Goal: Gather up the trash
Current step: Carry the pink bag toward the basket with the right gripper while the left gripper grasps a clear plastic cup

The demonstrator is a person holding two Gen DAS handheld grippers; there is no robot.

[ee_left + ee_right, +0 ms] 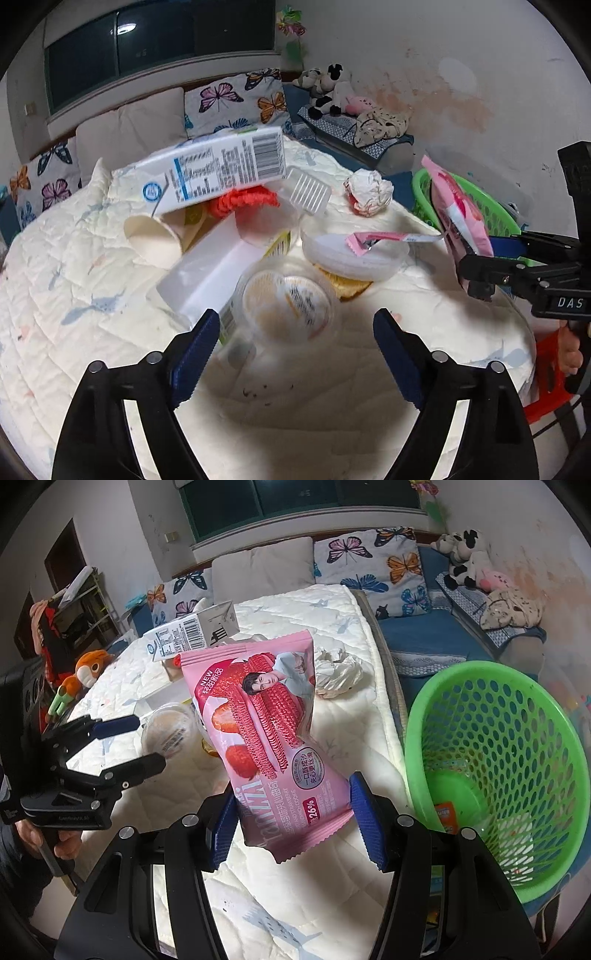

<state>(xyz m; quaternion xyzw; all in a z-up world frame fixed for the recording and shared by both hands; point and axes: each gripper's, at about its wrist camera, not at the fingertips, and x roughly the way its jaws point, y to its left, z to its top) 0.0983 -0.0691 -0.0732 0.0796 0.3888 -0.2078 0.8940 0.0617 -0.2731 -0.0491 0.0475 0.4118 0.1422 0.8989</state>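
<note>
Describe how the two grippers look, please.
Both are alike. The left gripper and the right gripper have black angular frames with silver round pins at the joints and two fingers with blue ribbed pads. The right gripper's body bears white letters "DAS".

quilted mattress (92, 295) | lying on it: crumpled tissue (369, 190), paper cup (155, 240)

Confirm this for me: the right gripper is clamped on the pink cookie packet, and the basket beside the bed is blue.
One thing is wrong: the basket is green, not blue, as the right wrist view shows. The rest stands: the right gripper is clamped on the pink cookie packet, and the basket sits beside the bed.
</note>
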